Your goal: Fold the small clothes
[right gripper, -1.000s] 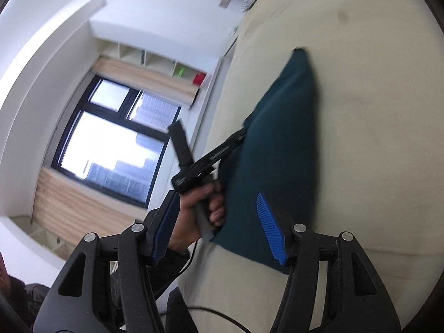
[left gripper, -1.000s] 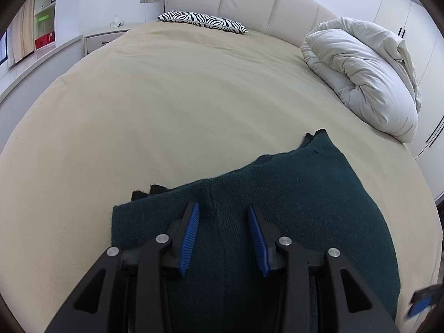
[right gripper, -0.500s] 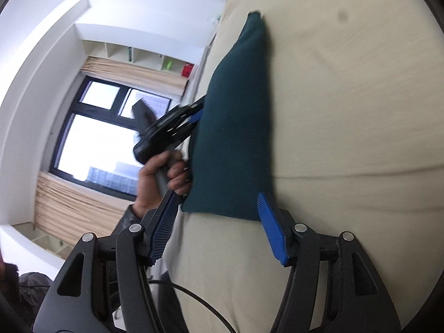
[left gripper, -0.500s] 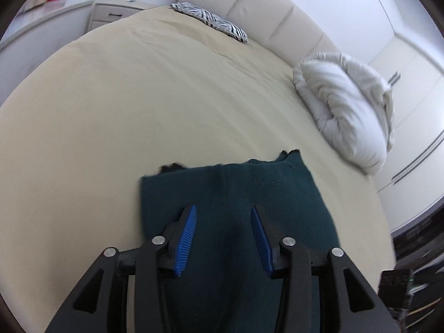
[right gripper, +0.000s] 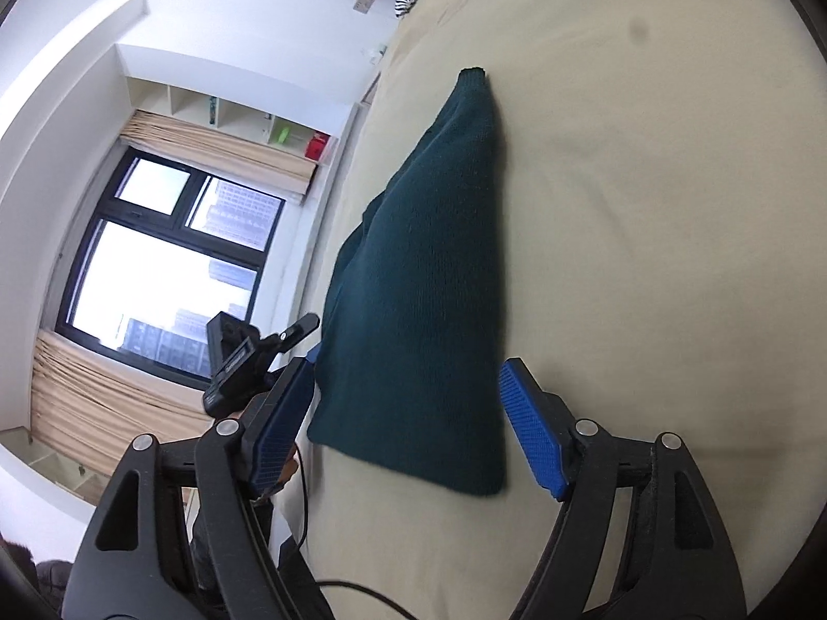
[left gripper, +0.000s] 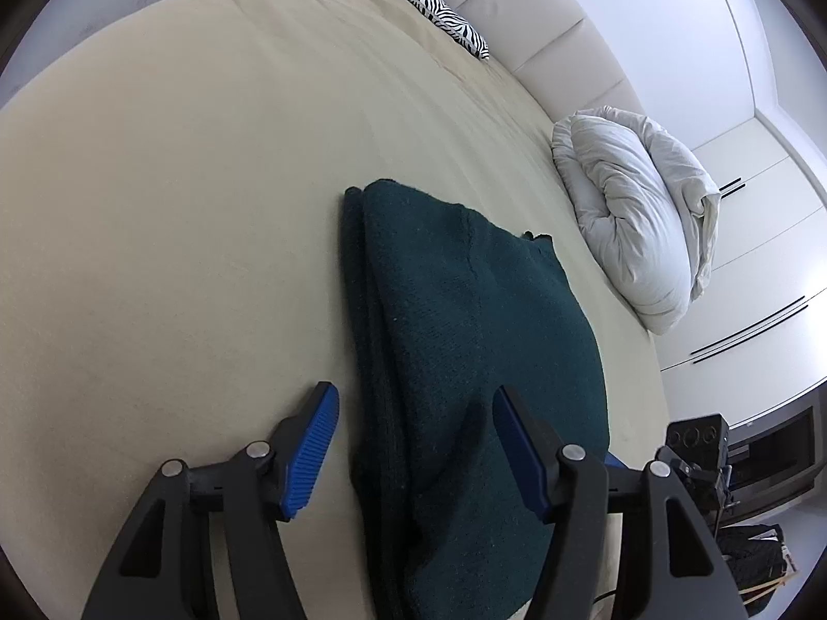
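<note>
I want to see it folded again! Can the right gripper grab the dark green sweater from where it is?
Probably yes. The right gripper is open, with the near end of the dark green knitted sweater lying right ahead between its fingers and nothing in the way.

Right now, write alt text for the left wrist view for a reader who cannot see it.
A dark green knit garment lies folded on a beige bed, with the left claw open just above its near end, pads clear of the cloth. Farther back sit a bunched white duvet and a zebra-print pillow.
</note>
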Action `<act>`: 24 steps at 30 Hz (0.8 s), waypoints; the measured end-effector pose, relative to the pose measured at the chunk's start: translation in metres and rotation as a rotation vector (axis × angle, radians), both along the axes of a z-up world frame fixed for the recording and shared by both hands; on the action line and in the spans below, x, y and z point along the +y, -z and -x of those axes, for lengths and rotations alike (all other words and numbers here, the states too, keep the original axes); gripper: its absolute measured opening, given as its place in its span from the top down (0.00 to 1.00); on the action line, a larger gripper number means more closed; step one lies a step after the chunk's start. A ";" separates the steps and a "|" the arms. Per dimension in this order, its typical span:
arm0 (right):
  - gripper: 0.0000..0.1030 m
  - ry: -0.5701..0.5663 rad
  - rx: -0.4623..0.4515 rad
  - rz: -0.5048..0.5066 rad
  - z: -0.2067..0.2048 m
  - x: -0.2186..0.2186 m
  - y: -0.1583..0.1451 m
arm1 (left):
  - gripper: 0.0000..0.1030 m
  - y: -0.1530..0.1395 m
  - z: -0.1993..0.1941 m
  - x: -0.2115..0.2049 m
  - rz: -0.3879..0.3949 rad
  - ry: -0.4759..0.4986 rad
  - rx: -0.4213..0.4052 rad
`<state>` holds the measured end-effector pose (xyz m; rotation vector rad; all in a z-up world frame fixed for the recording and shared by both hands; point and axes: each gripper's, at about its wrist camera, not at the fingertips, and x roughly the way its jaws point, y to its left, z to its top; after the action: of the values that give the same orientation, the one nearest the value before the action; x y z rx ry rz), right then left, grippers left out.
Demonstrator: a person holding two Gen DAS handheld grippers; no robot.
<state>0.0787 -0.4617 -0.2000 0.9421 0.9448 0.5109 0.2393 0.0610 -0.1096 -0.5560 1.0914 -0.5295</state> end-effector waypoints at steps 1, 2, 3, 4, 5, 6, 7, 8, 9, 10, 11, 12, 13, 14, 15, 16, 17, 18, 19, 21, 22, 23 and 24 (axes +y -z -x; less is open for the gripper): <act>0.28 -0.010 0.005 0.001 -0.006 0.002 -0.001 | 0.38 0.004 0.000 0.002 0.019 -0.002 0.010; 0.28 -0.028 0.015 0.004 -0.014 0.004 0.001 | 0.39 0.006 0.000 0.004 0.029 -0.006 0.017; 0.28 -0.033 0.034 0.015 -0.020 0.004 0.004 | 0.40 0.006 0.000 0.006 0.041 -0.013 0.021; 0.28 -0.031 0.052 0.026 -0.024 0.004 0.005 | 0.40 0.008 0.000 0.009 0.055 -0.016 0.025; 0.28 -0.029 0.070 0.034 -0.030 0.004 0.007 | 0.40 0.009 0.000 0.009 0.057 -0.015 0.027; 0.28 -0.034 0.079 0.029 -0.030 0.001 0.009 | 0.40 0.010 -0.001 0.008 0.054 -0.013 0.029; 0.28 -0.038 0.083 0.016 -0.032 0.000 0.010 | 0.40 0.011 -0.003 0.007 0.051 -0.009 0.036; 0.28 -0.037 0.083 0.006 -0.035 0.000 0.011 | 0.40 0.013 -0.005 0.006 0.052 -0.003 0.044; 0.28 -0.037 0.079 -0.004 -0.040 0.001 0.011 | 0.39 0.015 -0.009 0.004 0.060 0.006 0.055; 0.28 -0.041 0.076 -0.015 -0.043 0.003 0.011 | 0.38 0.017 -0.014 0.003 0.076 0.010 0.067; 0.28 -0.052 0.076 -0.030 -0.048 0.005 0.013 | 0.37 0.018 -0.016 0.004 0.087 0.009 0.080; 0.28 -0.058 0.080 -0.035 -0.050 0.006 0.012 | 0.36 0.019 -0.020 0.005 0.100 0.008 0.094; 0.29 -0.060 0.084 -0.037 -0.053 0.007 0.013 | 0.35 0.019 -0.023 0.004 0.107 0.011 0.107; 0.29 -0.060 0.088 -0.040 -0.057 0.008 0.014 | 0.35 0.018 -0.025 0.003 0.104 0.017 0.111; 0.30 -0.062 0.090 -0.048 -0.062 0.010 0.015 | 0.35 0.017 -0.027 0.000 0.104 0.031 0.108; 0.31 -0.063 0.095 -0.050 -0.067 0.011 0.015 | 0.35 0.016 -0.028 -0.004 0.095 0.042 0.108; 0.31 -0.062 0.099 -0.046 -0.072 0.013 0.015 | 0.35 0.016 -0.029 -0.007 0.087 0.045 0.110; 0.31 -0.063 0.103 -0.044 -0.075 0.015 0.015 | 0.36 0.015 -0.030 -0.010 0.082 0.051 0.109; 0.30 -0.070 0.104 -0.041 -0.077 0.017 0.014 | 0.36 0.016 -0.031 -0.013 0.078 0.057 0.110; 0.29 -0.089 0.104 -0.011 -0.083 0.025 0.012 | 0.41 0.018 -0.033 -0.015 0.091 0.057 0.116; 0.29 -0.099 0.104 0.001 -0.086 0.029 0.012 | 0.46 0.019 -0.034 -0.014 0.105 0.053 0.124; 0.29 -0.106 0.105 0.012 -0.089 0.033 0.012 | 0.48 0.020 -0.035 -0.014 0.121 0.051 0.131; 0.29 -0.109 0.104 0.018 -0.091 0.035 0.011 | 0.51 0.022 -0.036 -0.013 0.139 0.050 0.140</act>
<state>0.1697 -0.4264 -0.2110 0.9114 1.0977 0.5485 0.2749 0.0481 -0.1313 -0.6966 1.2098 -0.6206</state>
